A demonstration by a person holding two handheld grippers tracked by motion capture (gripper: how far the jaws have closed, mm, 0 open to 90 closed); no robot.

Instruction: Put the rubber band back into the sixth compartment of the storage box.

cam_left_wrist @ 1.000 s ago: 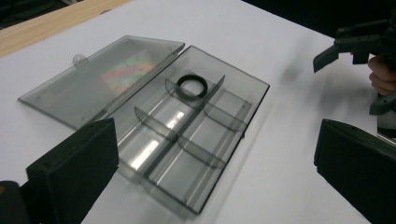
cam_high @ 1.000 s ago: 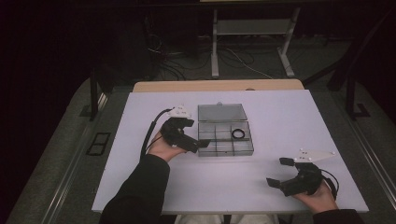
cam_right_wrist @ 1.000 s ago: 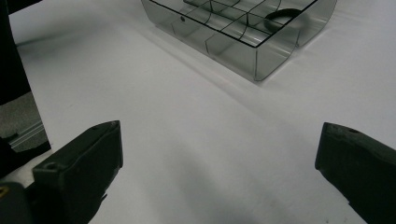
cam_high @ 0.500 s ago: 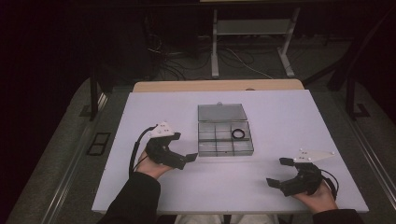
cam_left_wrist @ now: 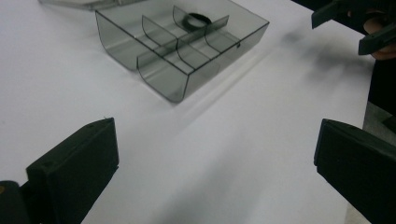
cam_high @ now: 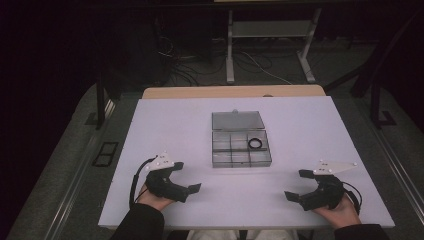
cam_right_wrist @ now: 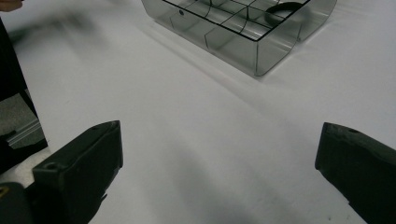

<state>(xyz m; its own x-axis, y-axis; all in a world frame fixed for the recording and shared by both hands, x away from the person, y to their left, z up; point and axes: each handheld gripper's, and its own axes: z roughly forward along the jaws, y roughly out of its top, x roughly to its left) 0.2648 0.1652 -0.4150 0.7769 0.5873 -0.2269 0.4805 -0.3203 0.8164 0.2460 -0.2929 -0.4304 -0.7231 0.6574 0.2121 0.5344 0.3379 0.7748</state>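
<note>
High view: both grippers rest low on the white table, near the person's edge, one at each bottom corner, with the box between and beyond them.
Left gripper: held in the left hand, jaws spread wide with only bare table between them, tips turned toward the middle of the table.
Right gripper: held in the right hand, jaws likewise spread wide and gripping nothing, tips turned inward toward the left gripper.
Clear box: a smoky, see-through compartment box, lid swung open and lying flat behind it; it sits ahead of both sets of jaws, well apart from either, touched by neither.
Black ring: lies inside the box, in a back compartment on the side nearer the right gripper.
Left gripper view: the box stands ahead of the jaws and toward the left one, the ring in a far cell; the other gripper shows at the upper right.
Right gripper view: the box stands ahead, toward the right jaw, the ring in its far end.
</note>
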